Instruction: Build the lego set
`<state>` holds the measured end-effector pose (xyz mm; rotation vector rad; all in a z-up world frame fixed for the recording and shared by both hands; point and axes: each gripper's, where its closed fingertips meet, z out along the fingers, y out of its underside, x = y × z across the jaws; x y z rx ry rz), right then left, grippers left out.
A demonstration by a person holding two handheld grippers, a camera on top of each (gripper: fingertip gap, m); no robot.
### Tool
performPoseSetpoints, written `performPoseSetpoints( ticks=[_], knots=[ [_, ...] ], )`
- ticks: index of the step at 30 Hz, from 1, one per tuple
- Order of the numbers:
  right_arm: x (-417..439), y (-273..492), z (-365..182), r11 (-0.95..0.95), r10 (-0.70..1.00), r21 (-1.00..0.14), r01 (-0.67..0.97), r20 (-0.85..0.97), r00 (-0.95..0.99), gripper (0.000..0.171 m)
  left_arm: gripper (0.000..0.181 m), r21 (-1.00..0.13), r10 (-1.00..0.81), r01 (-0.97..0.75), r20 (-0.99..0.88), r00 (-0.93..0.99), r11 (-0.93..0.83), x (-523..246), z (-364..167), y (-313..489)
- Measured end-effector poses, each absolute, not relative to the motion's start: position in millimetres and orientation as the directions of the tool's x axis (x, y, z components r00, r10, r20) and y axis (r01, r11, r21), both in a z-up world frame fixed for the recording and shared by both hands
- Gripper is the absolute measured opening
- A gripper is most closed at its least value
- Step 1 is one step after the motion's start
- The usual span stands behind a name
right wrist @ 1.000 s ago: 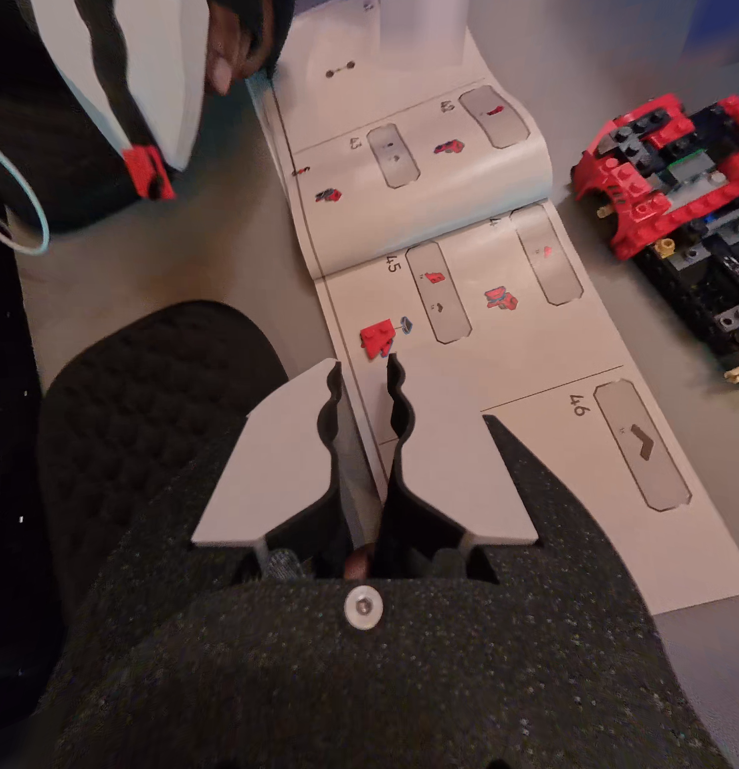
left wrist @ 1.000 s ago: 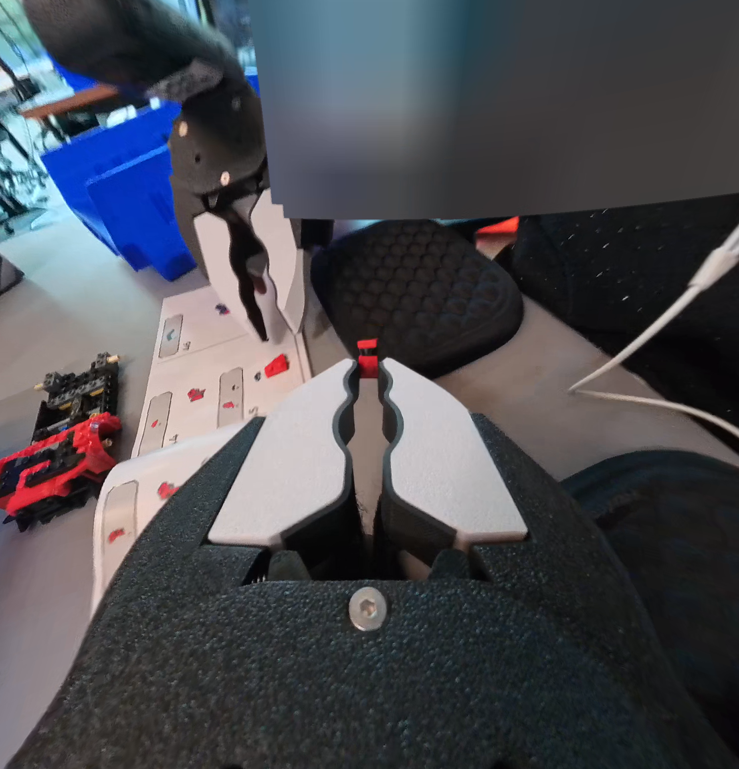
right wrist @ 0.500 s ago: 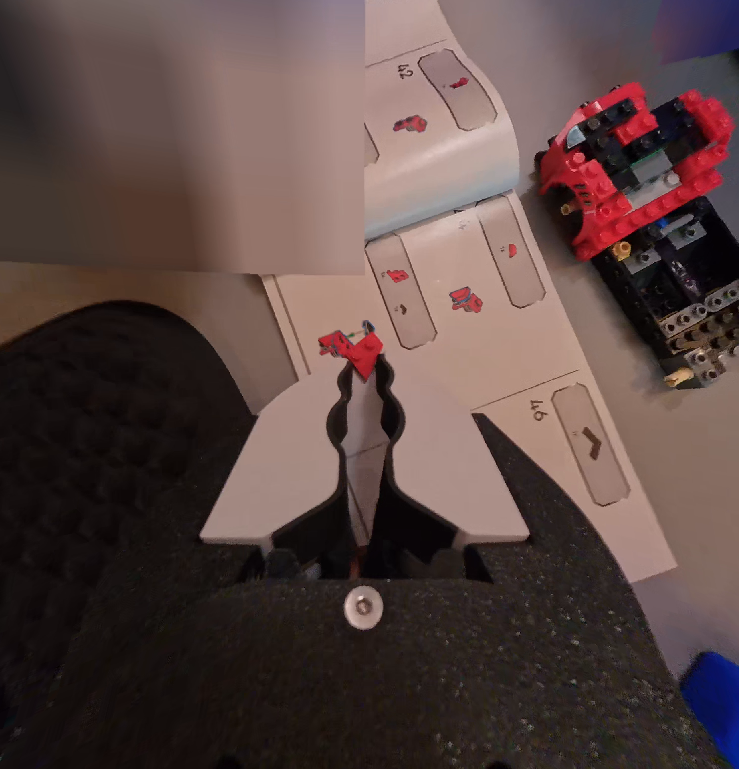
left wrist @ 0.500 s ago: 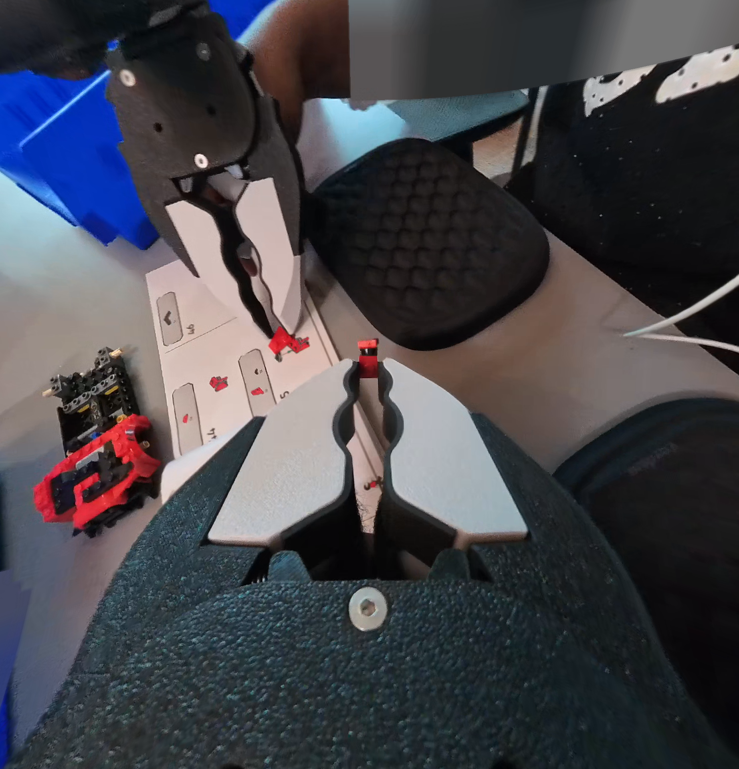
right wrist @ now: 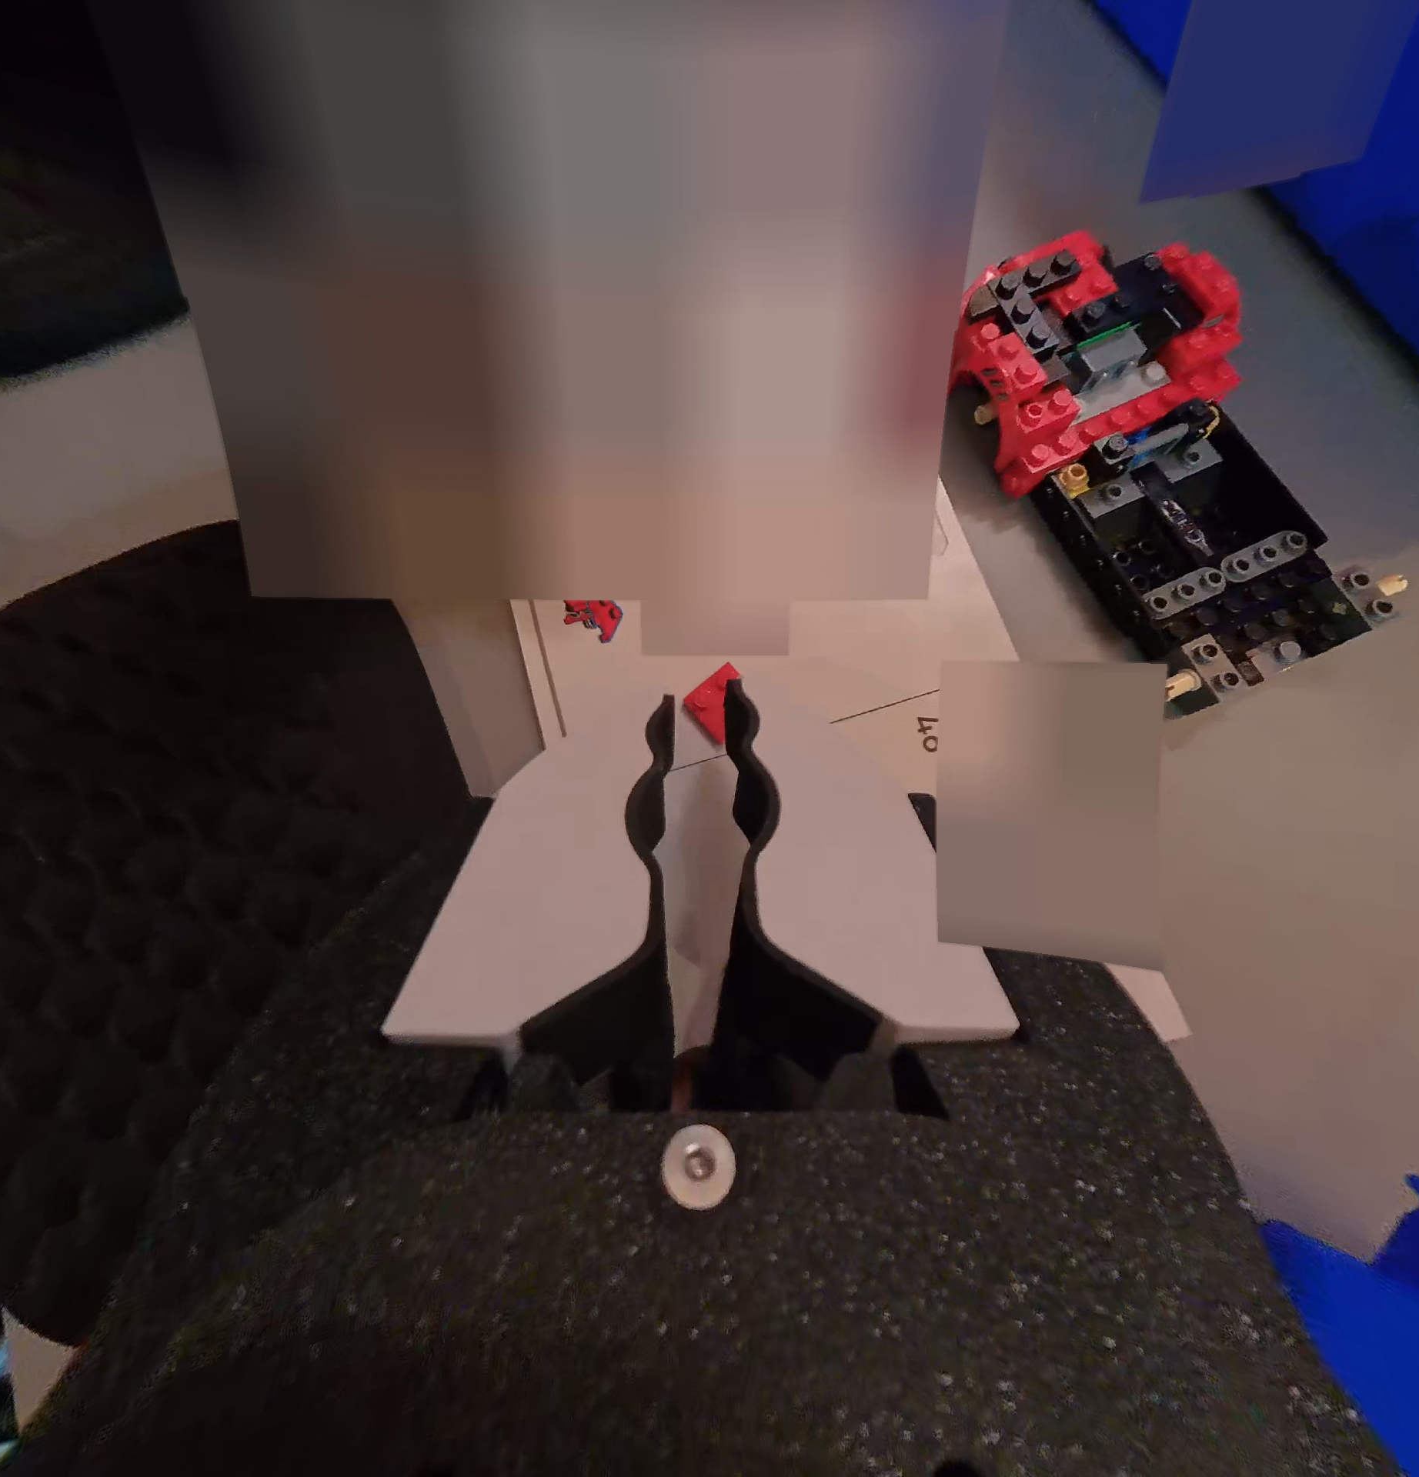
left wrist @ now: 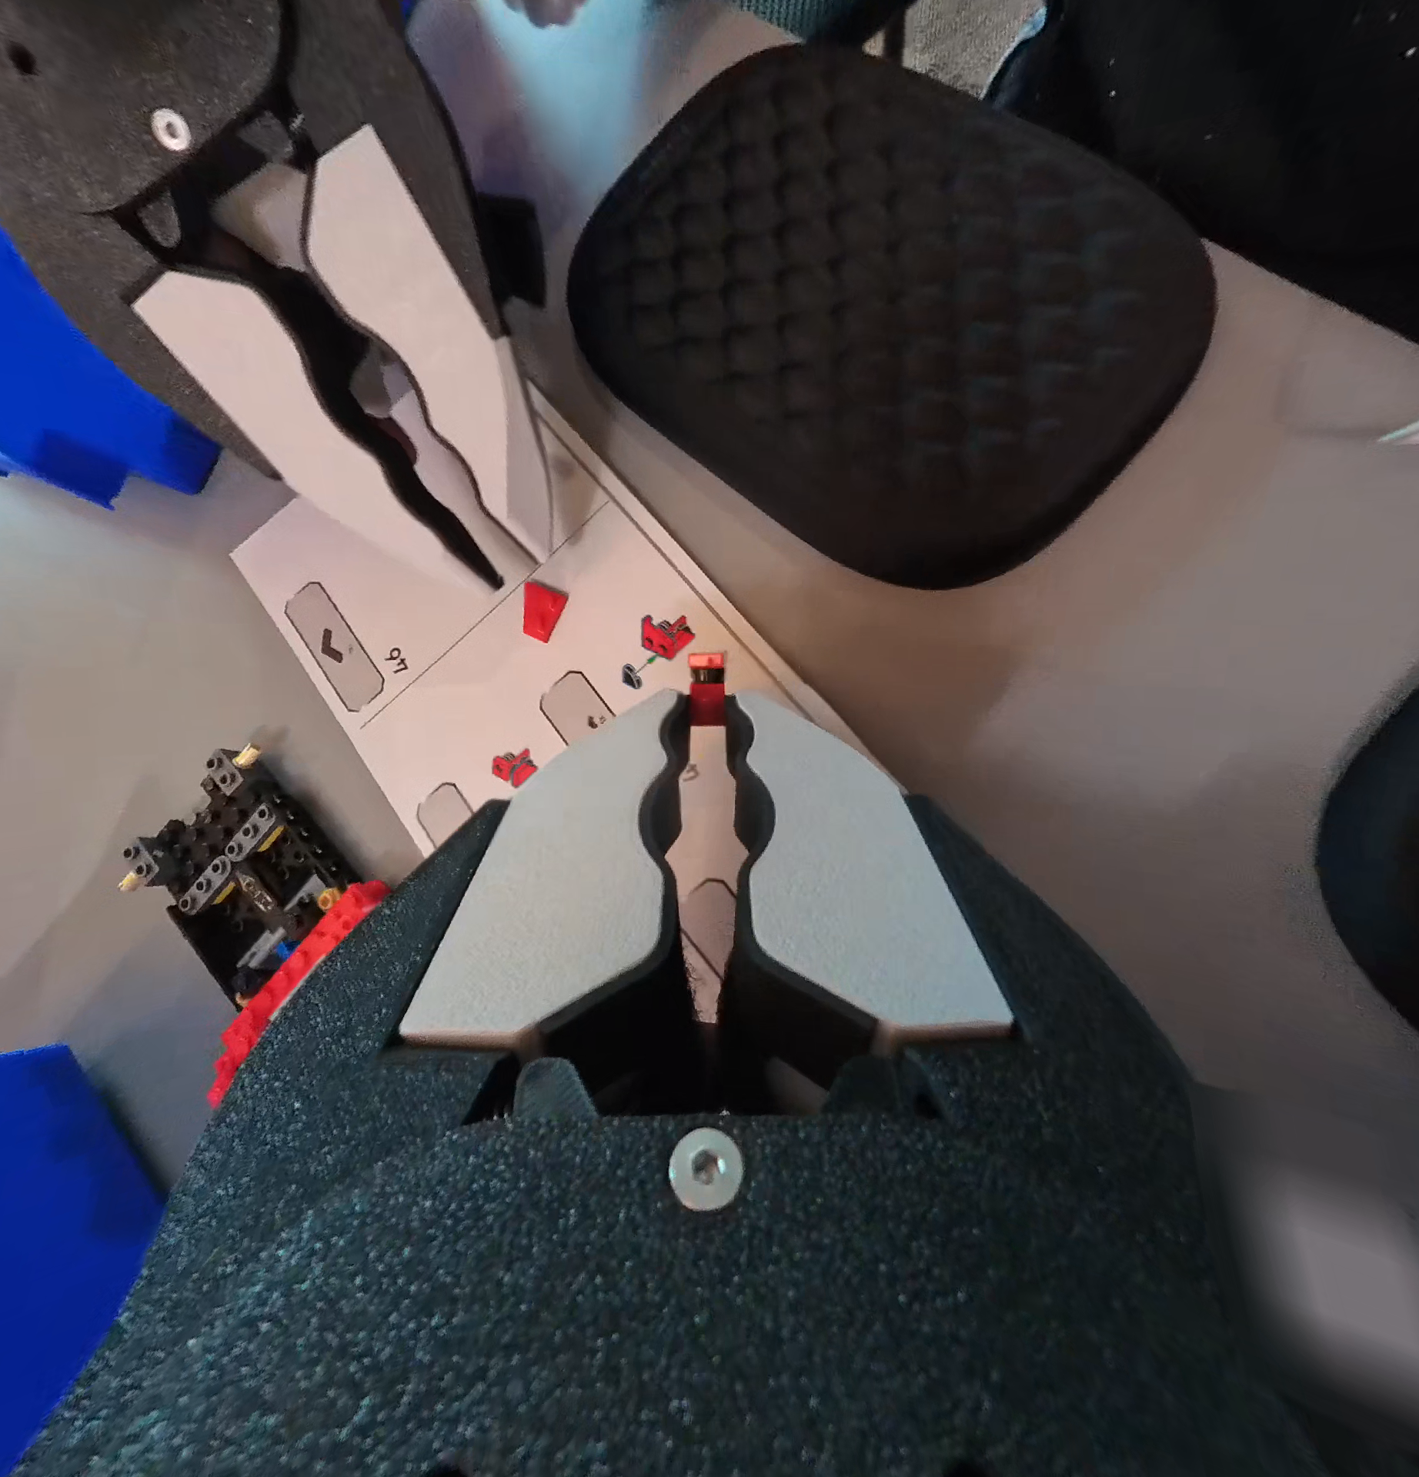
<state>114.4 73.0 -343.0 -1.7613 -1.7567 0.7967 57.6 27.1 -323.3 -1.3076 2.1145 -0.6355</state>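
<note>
My left gripper (left wrist: 705, 699) is shut on a small red piece (left wrist: 706, 675) and holds it just above the open instruction booklet (left wrist: 450, 663). My right gripper (right wrist: 700, 699) points down at the booklet (right wrist: 874, 679) with its jaws a narrow gap apart. A red wedge plate (right wrist: 706, 703) lies flat on the page at its tips, partly under the right fingertip. In the left wrist view the right gripper (left wrist: 518, 571) hangs at the upper left, and the wedge plate (left wrist: 544, 611) lies just below its tips. The half-built red and black car (right wrist: 1130, 416) stands right of the booklet.
A black textured pad (left wrist: 890, 304) lies on the grey table beside the booklet. Blue bins (left wrist: 51, 360) stand behind the right gripper, and one (right wrist: 1370, 200) stands past the car (left wrist: 234, 871). A white cable shows at the right edge of the left wrist view. Spacing between my two grippers at the tips: around 8 centimeters.
The right gripper came down onto the booklet and narrowed its jaws at the red wedge plate, which has shifted on the page. The left gripper moved in over the booklet, still holding its piece.
</note>
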Motion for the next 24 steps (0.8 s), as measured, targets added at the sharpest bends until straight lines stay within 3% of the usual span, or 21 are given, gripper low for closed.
performPoseSetpoints(
  ticks=[10,24],
  knots=[
    [109,62,-346,-0.113,0.992,-0.801,0.588,-0.126,0.019,0.012,0.007,-0.662,-0.923,-0.650,-0.190,-0.334,0.372,56,-343,29],
    [110,63,-353,-0.141,0.988,-0.790,0.597,-0.151,0.033,0.014,0.007,-0.655,-0.946,-0.690,-0.141,-0.291,0.310,61,-351,30]
  ],
)
